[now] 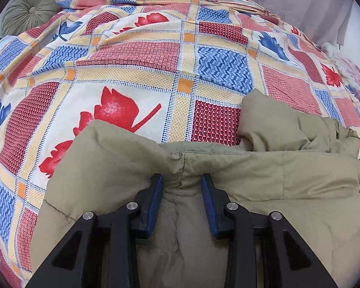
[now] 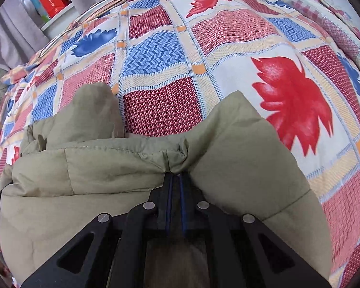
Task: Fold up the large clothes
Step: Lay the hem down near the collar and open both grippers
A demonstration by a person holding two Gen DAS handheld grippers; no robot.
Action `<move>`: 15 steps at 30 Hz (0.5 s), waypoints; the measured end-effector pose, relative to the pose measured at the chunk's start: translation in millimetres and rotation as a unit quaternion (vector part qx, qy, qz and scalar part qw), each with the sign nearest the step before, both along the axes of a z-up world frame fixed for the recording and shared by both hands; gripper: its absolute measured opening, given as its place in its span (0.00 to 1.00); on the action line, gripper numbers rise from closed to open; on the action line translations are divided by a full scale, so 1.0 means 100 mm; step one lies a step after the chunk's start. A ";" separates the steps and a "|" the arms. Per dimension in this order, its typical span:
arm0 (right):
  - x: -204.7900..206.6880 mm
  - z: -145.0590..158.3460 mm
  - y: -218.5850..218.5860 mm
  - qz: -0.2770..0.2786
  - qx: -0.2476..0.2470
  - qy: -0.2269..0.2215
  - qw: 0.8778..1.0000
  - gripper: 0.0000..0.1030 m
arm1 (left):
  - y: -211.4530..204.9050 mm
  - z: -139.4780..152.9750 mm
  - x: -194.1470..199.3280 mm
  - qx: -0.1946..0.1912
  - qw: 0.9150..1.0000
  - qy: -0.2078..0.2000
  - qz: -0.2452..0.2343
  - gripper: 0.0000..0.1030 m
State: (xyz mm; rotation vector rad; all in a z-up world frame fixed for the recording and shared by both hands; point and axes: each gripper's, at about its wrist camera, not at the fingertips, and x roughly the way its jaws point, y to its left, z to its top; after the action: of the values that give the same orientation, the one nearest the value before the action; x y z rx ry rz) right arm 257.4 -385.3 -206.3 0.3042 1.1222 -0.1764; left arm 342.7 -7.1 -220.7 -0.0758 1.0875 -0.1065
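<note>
The left gripper (image 1: 182, 178) pinches a fat fold of the tan puffy coat (image 1: 264, 175). The right gripper (image 2: 176, 176) is squeezed tight on its seam. The coat lies on a leaf-print bedspread (image 1: 136, 76). The red box (image 2: 51, 1) (far back) has writing too small to read.

1. From the left wrist we look steeply down along the left gripper (image 1: 182, 180), close over the jacket (image 1: 252, 180), towards the bed's far edge and a round cushion (image 1: 31, 12).
2. From the right wrist we look down equally near, past the right gripper (image 2: 176, 177).
3. Both views share the jacket's folded edge and the patterned bedspread (image 1: 136, 72).
</note>
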 end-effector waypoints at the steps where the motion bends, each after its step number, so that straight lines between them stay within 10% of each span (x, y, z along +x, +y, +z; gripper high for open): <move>1: 0.01 -0.01 -0.01 -0.003 0.003 -0.001 1.000 0.04 | 0.01 0.02 0.00 0.001 1.000 0.002 0.002 0.36; 15: -0.56 0.55 -0.37 -0.049 -0.025 -0.015 0.998 0.08 | 0.64 0.61 -0.61 0.042 0.999 -0.007 0.021 0.36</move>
State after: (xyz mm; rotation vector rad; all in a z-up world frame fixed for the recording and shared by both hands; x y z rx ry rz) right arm 200.9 -422.2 -151.1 0.3162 1.0721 -0.2864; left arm 281.9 56.5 -159.7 -0.0221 1.0743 -0.0239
